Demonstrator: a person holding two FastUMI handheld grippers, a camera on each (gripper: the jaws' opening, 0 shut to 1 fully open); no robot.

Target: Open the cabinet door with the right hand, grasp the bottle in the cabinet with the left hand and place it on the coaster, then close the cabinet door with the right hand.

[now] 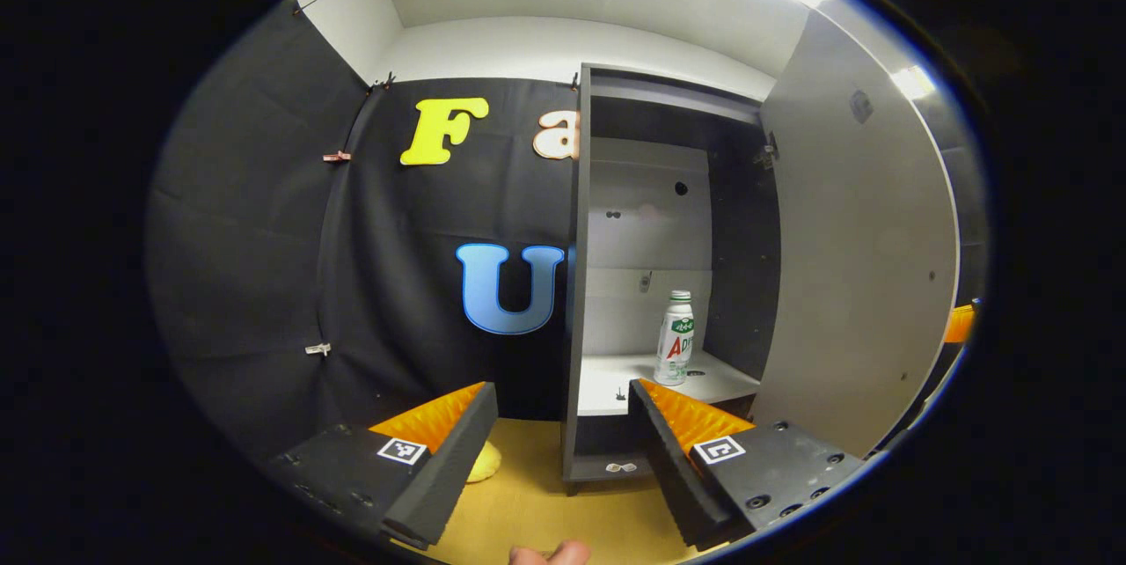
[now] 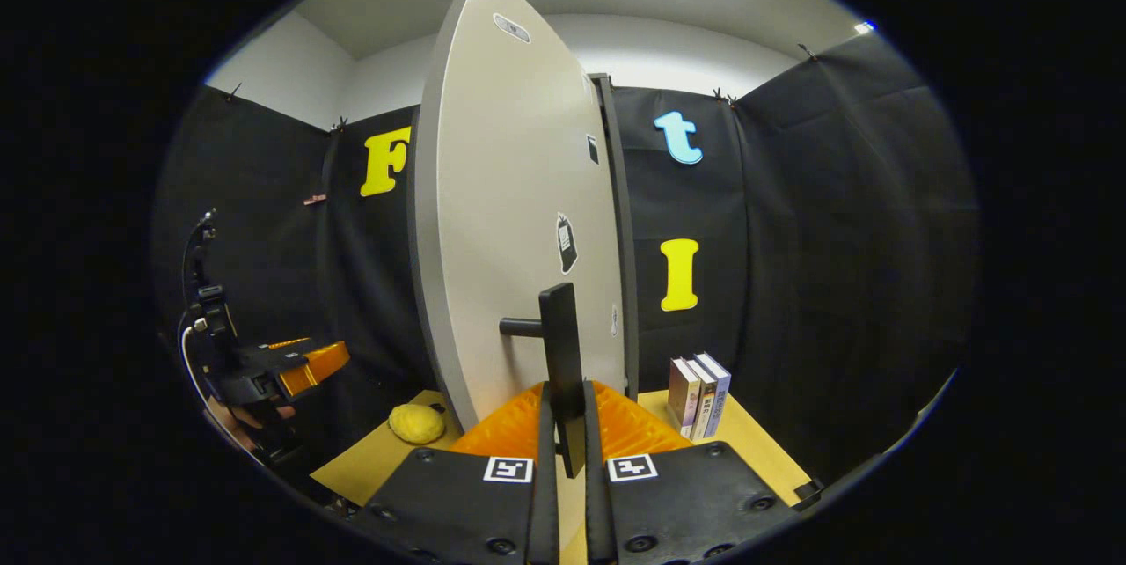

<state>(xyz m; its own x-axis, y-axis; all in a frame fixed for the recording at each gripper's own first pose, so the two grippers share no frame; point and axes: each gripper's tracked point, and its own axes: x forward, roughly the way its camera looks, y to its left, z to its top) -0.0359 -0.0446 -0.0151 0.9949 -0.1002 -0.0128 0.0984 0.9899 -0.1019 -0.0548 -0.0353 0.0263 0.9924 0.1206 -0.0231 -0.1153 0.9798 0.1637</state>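
Observation:
A white bottle [image 1: 676, 338] with a green cap stands upright on the white shelf of the open cabinet [image 1: 576, 283]. My left gripper [image 1: 561, 389] is open with nothing between its fingers, in front of the cabinet and short of the bottle. The grey door [image 2: 501, 222] stands swung wide open. My right gripper [image 2: 567, 398] is shut on its black bar handle [image 2: 560, 354]. A yellow round pad [image 2: 417, 422], likely the coaster, lies on the wooden table left of the cabinet, and it shows behind my left finger as the same pad [image 1: 486, 462].
Three books [image 2: 699, 393] stand upright on the table [image 2: 756, 442] right of the cabinet. The open door [image 1: 862, 266] walls off the right side of the left gripper view. A hand [image 2: 255, 415] holds the left gripper [image 2: 290, 367] at far left.

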